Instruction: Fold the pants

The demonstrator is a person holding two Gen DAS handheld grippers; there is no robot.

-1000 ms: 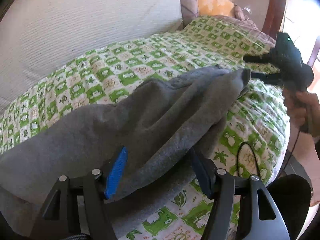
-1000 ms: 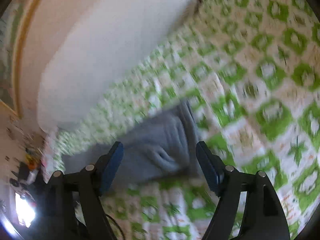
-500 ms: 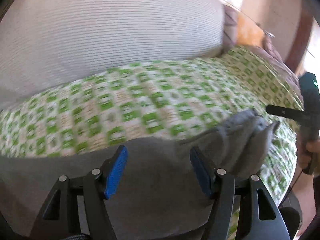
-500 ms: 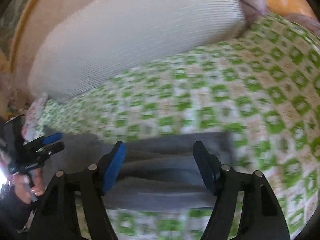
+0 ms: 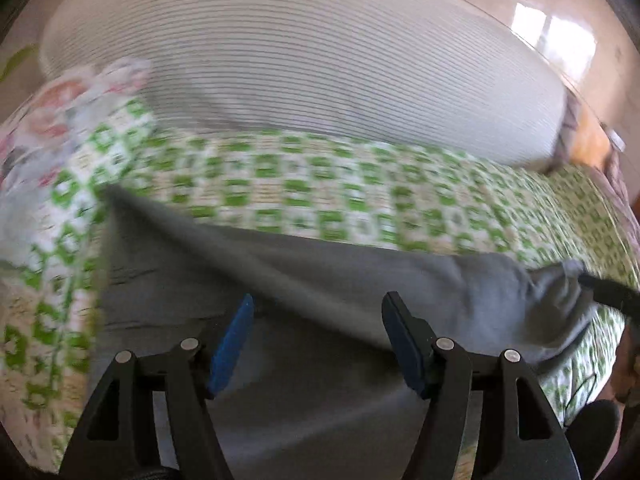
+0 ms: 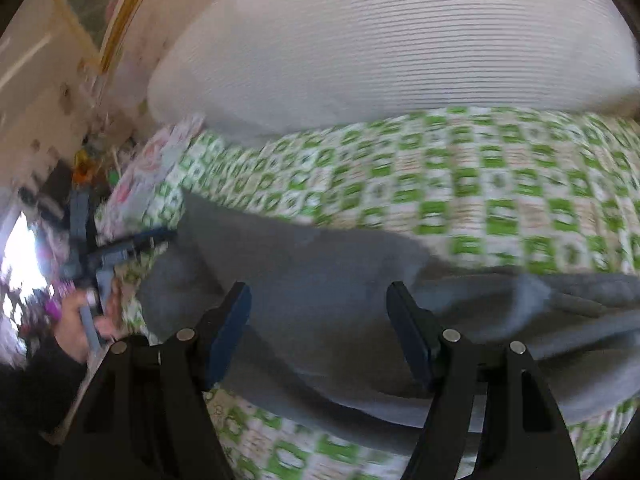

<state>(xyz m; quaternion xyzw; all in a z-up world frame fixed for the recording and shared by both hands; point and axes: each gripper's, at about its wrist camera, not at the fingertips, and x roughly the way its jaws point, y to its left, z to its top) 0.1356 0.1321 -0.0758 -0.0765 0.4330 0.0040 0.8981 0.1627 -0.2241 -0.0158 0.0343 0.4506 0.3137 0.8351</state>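
The grey pants [image 5: 304, 280] lie lengthwise across a bed with a green and white checked cover [image 5: 320, 188]. My left gripper [image 5: 318, 336] is open just above the pants' wide end, with nothing between its blue pads. My right gripper [image 6: 320, 332] is open too, low over the other stretch of the pants [image 6: 320, 264]. In the left wrist view the right gripper's dark finger [image 5: 608, 292] shows at the bunched leg end. In the right wrist view the left gripper [image 6: 132, 240] shows at the far left edge of the pants, held by a hand.
A large white ribbed pillow [image 5: 304, 64] lies along the back of the bed. A floral cloth [image 5: 68, 100] sits at the left end and an orange cushion [image 5: 588, 144] at the right. A black cable [image 5: 584, 384] lies near the bed's right edge.
Both views have swung left along the bed, with motion blur. Both grippers have dropped closer over the pants, and the pants lie more stretched out than before. Both jaws stay open.
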